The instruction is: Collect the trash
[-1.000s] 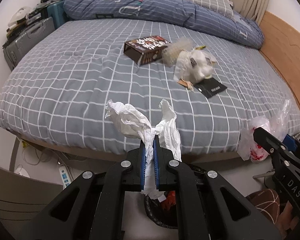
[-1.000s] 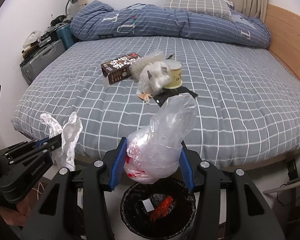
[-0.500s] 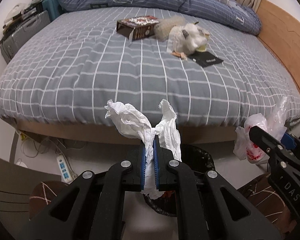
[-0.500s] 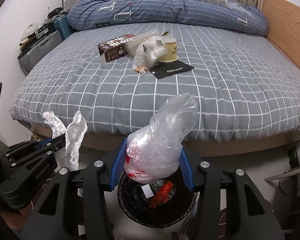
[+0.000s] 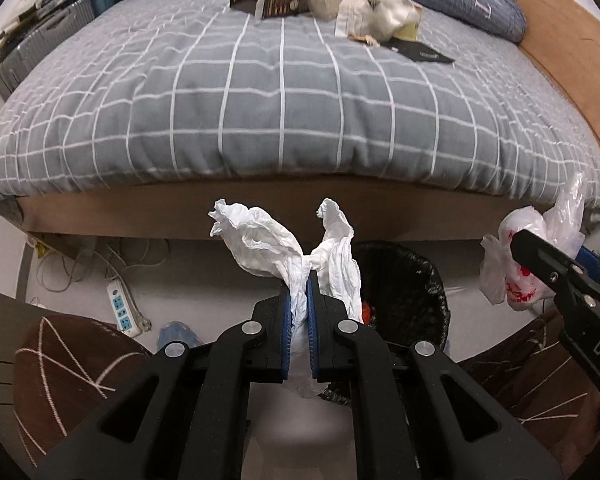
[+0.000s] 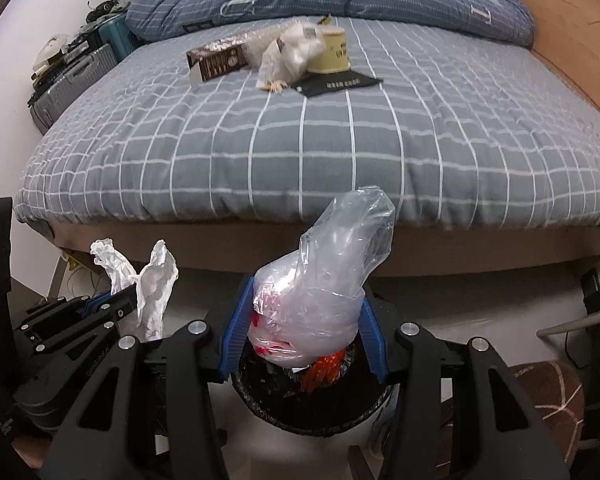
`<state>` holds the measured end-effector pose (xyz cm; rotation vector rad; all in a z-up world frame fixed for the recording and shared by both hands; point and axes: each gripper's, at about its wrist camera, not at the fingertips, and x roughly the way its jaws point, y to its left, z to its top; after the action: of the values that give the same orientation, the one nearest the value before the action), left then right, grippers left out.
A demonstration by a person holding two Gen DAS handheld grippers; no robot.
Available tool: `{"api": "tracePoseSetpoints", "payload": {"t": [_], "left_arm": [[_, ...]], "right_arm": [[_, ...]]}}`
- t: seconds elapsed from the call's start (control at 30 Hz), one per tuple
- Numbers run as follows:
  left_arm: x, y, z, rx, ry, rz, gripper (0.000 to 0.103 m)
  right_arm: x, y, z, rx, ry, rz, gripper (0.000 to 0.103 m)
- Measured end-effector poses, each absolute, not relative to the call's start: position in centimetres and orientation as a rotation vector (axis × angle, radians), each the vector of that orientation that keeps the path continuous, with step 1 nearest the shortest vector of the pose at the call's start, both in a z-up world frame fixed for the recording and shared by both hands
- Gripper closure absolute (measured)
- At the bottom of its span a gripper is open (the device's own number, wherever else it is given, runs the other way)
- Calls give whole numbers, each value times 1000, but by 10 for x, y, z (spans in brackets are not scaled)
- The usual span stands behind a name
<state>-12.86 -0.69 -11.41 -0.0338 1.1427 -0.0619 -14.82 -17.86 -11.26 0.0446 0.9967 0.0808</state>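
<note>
I'm pinching the crumpled tissue (image 5: 300, 264) tight in the left gripper (image 5: 299, 292), cradling the plastic bag (image 6: 312, 312) in the right gripper (image 6: 304, 320), both over the bin (image 6: 312, 412). Both are feeling light and limp; I'm gripping mid-bunch.

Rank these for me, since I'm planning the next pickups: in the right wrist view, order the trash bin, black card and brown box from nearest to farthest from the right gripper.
1. Trash bin: directly below the right gripper.
2. Black card: mid-bed, ahead.
3. Brown box: slightly farther, ahead-left.
</note>
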Motion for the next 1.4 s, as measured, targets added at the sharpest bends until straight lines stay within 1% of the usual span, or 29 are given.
{"api": "tracePoseSetpoints", "payload": {"t": [0.27,0.47,0.77,0.9,0.97,1.27,1.4], "left_arm": [[-131,-5,-137,-32,1179,-52,97],[-129,4,-165,-37,1228,-31,97],[-123,22,-191,-53,1273,6,97],[-119,25,-196,-63,1283,3,97],[-119,23,-196,-58,1281,1,97],[-114,-8,-204,-11,1282,-48,97],[-111,-33,-206,-11,1291,-95,97]], "right_arm": [[-146,-183,-153,40,1080,64,56],[-139,-186,-183,41,1142,53,55],[-125,-179,-217,33,1214,55,54],[-117,-182,-222,37,1218,40,46],[-116,-190,-222,49,1205,25,31],[-121,-217,-216,34,1160,-30,12],[-131,-246,-214,49,1148,-85,8]]}}
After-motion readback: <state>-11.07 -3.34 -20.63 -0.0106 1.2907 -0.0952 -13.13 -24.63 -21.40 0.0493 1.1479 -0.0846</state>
